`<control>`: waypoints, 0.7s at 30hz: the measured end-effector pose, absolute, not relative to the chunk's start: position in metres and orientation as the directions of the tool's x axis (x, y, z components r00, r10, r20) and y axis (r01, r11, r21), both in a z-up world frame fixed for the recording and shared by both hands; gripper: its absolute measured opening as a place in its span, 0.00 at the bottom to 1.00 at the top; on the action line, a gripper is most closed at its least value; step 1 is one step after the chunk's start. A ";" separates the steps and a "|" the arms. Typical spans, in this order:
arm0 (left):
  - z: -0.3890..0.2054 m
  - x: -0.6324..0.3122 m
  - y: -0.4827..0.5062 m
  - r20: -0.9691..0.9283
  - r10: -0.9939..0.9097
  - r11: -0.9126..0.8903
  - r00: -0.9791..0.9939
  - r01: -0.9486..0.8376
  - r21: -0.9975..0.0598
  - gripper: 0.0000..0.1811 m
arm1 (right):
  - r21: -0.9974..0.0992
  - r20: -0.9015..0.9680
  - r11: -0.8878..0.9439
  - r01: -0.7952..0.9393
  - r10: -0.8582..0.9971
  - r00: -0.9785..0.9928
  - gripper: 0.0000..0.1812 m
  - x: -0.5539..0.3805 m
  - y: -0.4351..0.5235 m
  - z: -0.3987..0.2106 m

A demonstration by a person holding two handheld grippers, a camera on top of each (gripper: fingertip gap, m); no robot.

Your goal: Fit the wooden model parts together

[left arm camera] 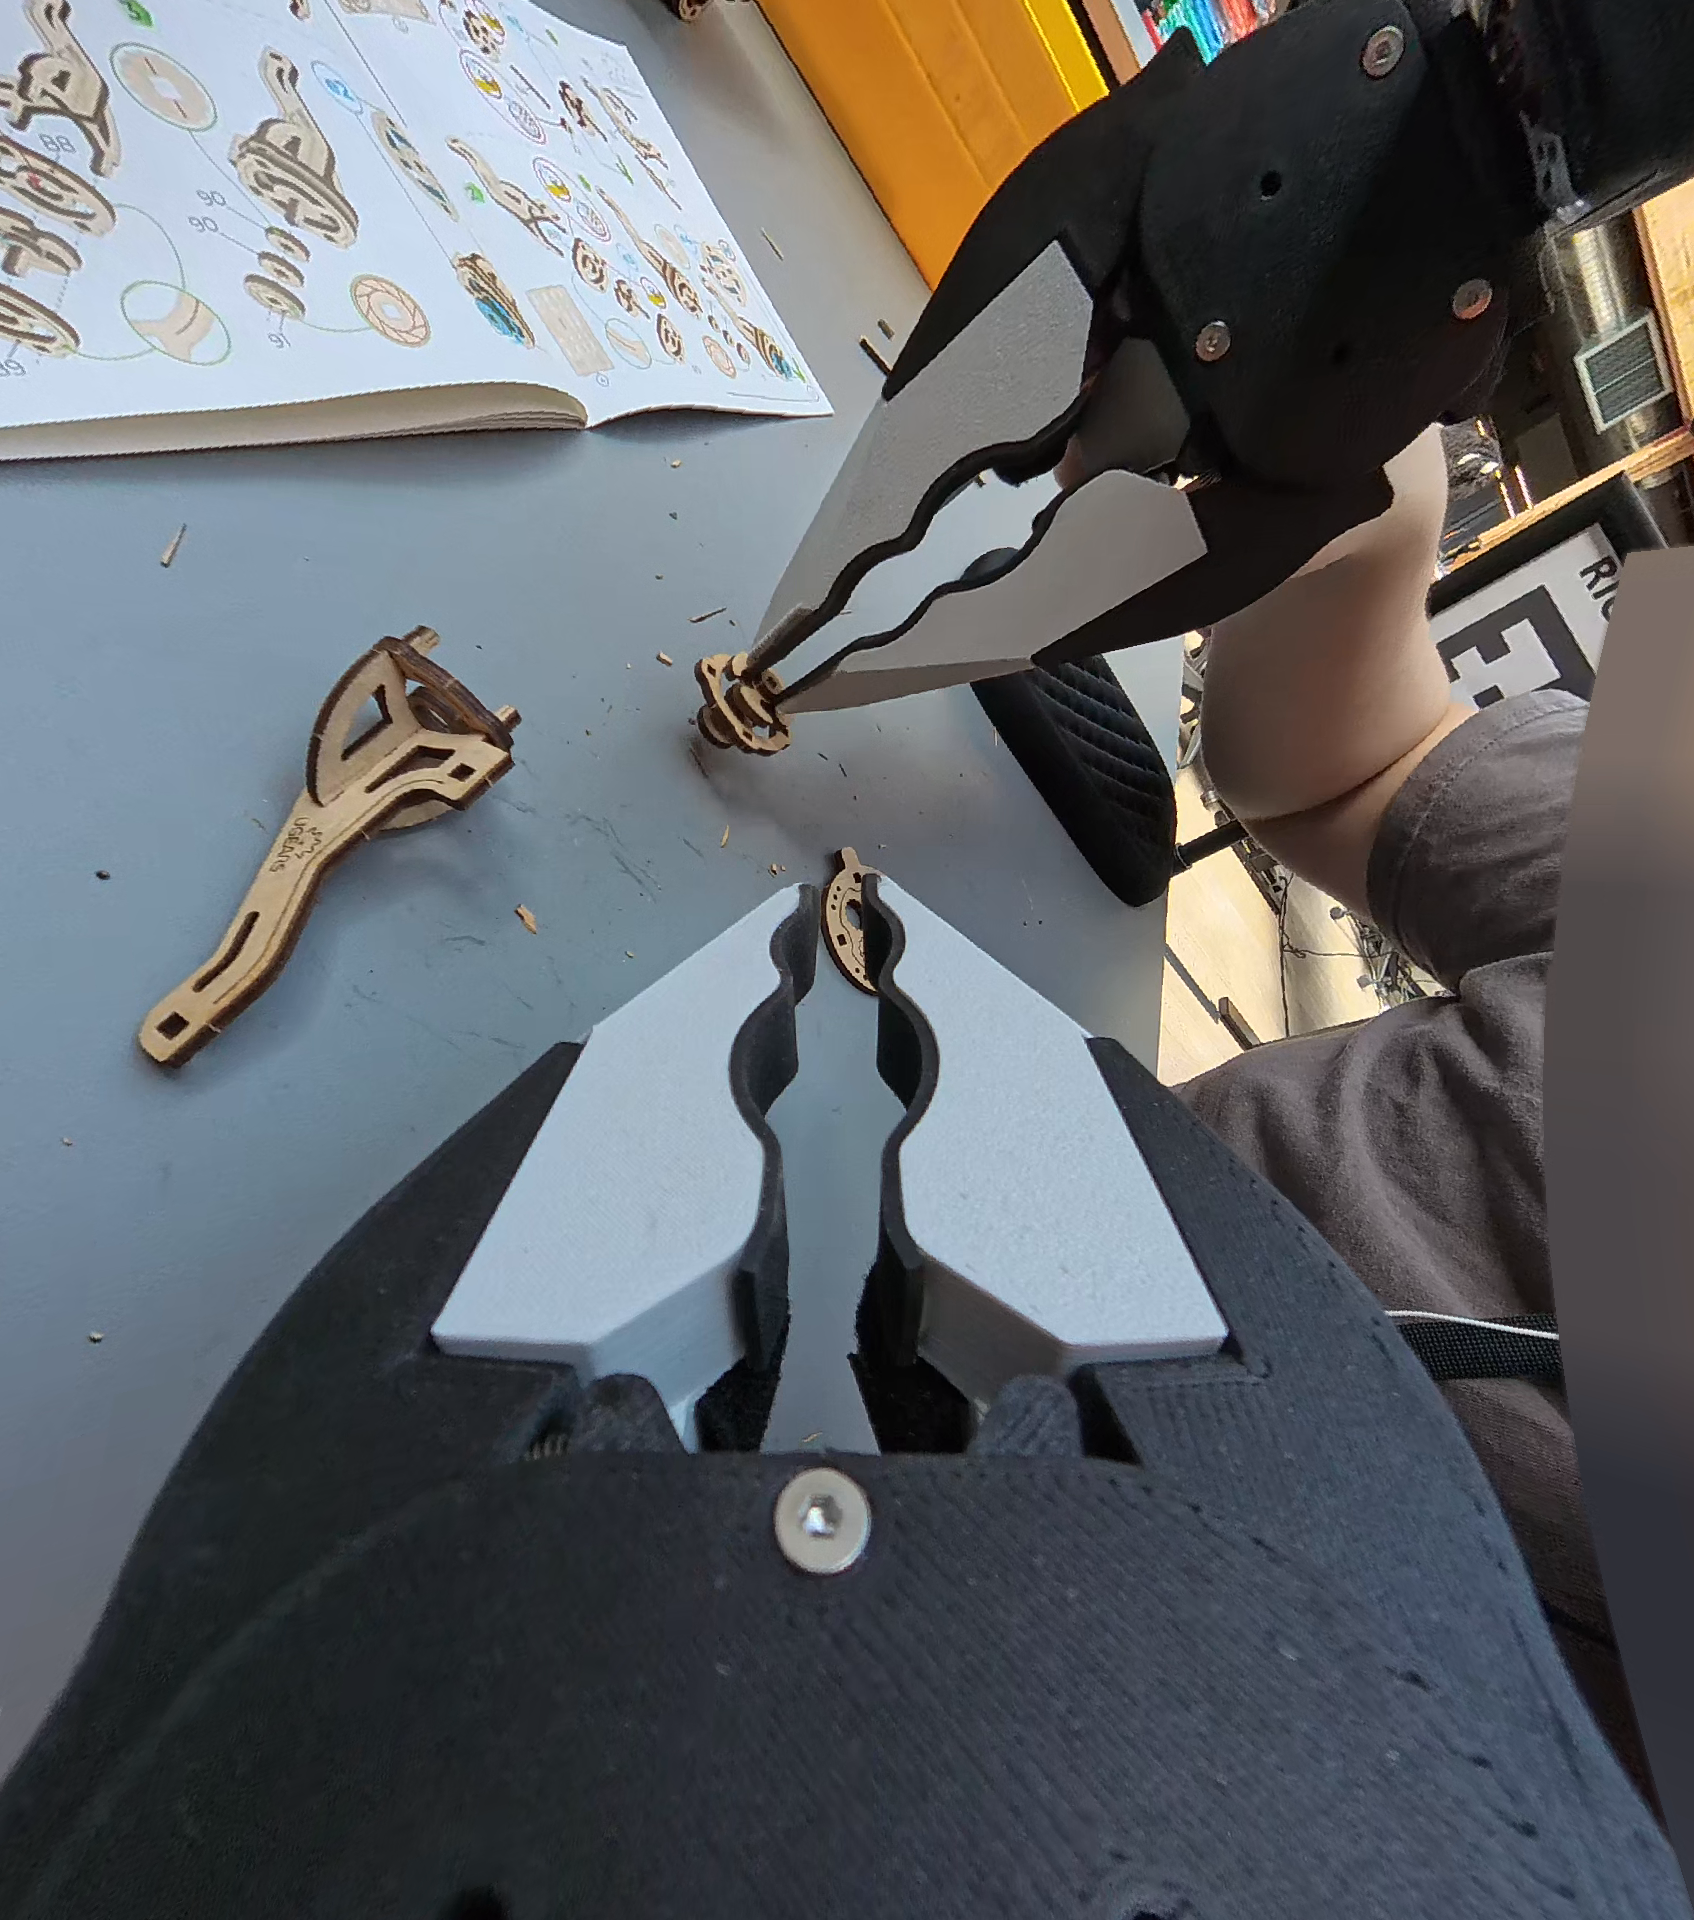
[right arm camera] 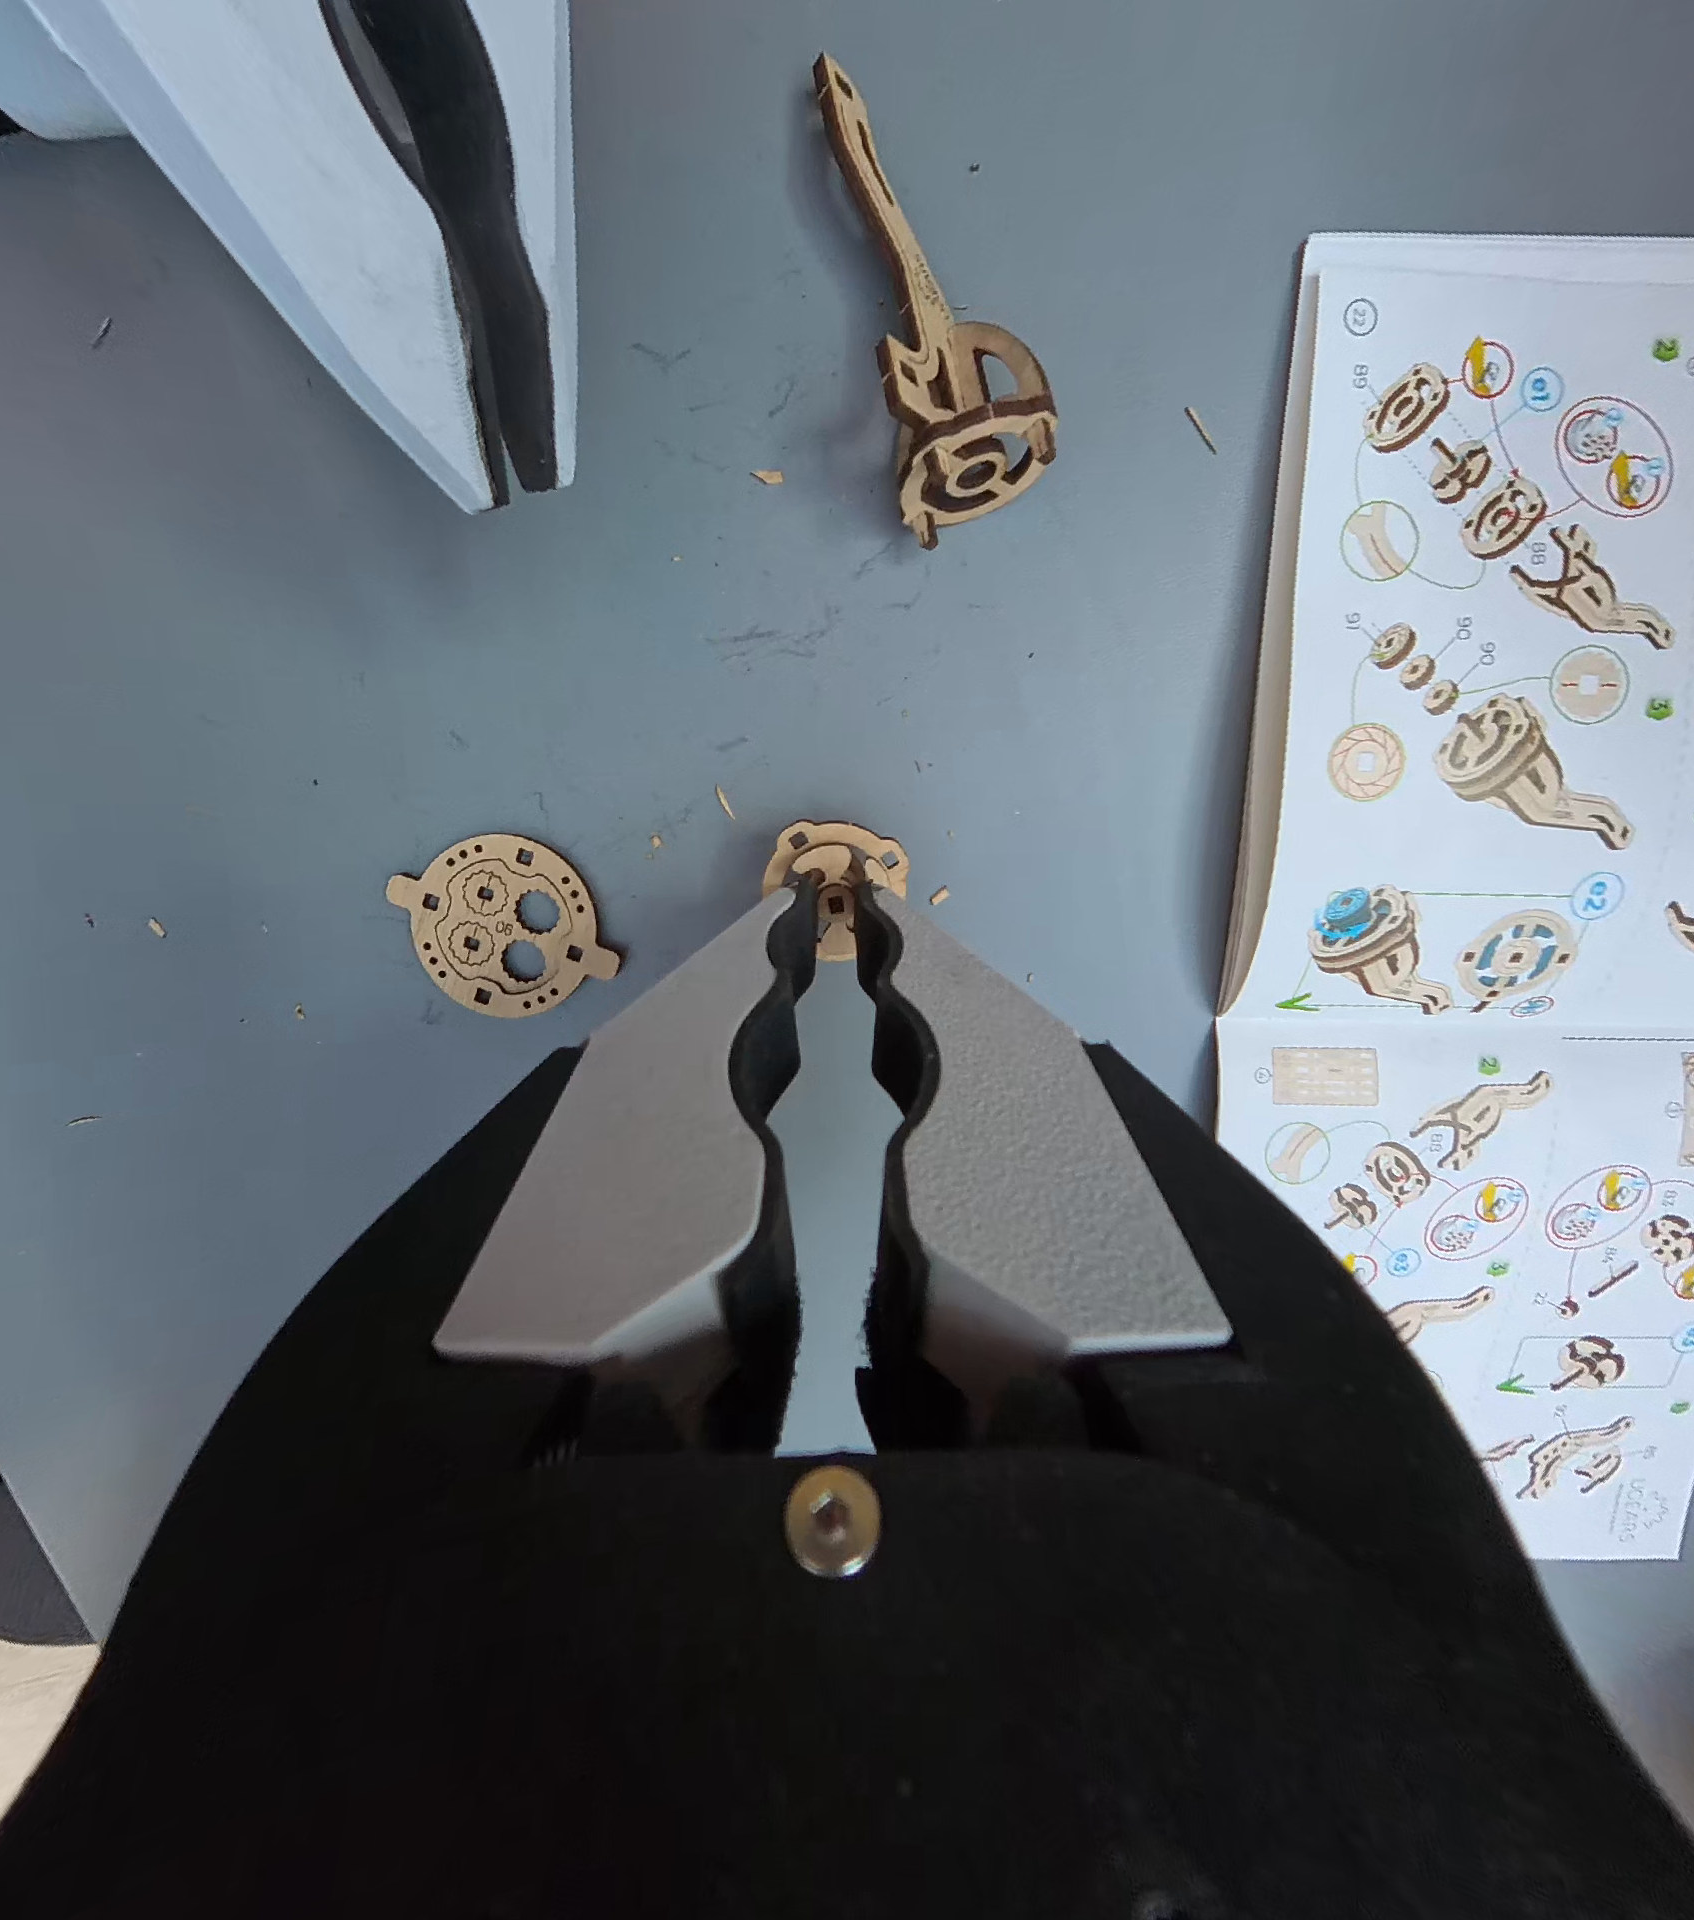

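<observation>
My right gripper (right arm camera: 830,914) is shut on a small round wooden hub (right arm camera: 835,868) and holds it down on the grey table. It shows in the left wrist view (left arm camera: 765,681) too, with the hub (left arm camera: 744,717) at its tips. My left gripper (left arm camera: 838,894) hangs above the table, almost shut with only a narrow slit, and holds nothing. It also appears at the top left of the right wrist view (right arm camera: 510,494). A flat perforated wooden disc (right arm camera: 505,940) lies on the table left of the hub. It shows through the left gripper's slit (left arm camera: 843,925).
A wooden arm assembly with a ring head (right arm camera: 968,457) (left arm camera: 303,852) lies farther out on the table. An open instruction booklet (right arm camera: 1549,727) (left arm camera: 303,208) lies to the side. Wood splinters litter the table. A person's arm (left arm camera: 1342,675) and a black chair (left arm camera: 1082,769) are beyond the table edge. My hands' fingertips stand some 8 cm from each other. The flat perforated wooden disc (right arm camera: 505,940) lies around 7 cm away from my right fingertips.
</observation>
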State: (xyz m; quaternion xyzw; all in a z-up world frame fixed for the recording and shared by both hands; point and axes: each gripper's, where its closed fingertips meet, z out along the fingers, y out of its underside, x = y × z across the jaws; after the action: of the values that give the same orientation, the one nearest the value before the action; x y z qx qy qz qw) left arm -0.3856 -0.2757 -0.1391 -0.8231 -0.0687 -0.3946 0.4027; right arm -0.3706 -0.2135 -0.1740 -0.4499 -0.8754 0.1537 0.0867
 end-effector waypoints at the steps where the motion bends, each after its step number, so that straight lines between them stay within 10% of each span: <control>1: -0.139 -0.385 -0.276 0.705 -0.204 -0.667 0.679 0.431 -0.608 0.03 | -0.336 0.021 0.555 0.761 0.812 -0.583 0.03 -0.371 -0.213 -0.174; 21: -0.140 -0.387 -0.275 0.708 -0.200 -0.666 0.677 0.436 -0.605 0.03 | -0.149 -0.008 0.601 0.786 0.794 -0.608 0.03 -0.365 -0.204 -0.181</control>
State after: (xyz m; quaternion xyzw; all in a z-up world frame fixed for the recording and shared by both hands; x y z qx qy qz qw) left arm -0.3867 -0.2753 -0.1400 -0.8228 -0.0718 -0.3952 0.4021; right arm -0.3654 -0.2044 -0.1813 -0.4416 -0.8941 0.0690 0.0294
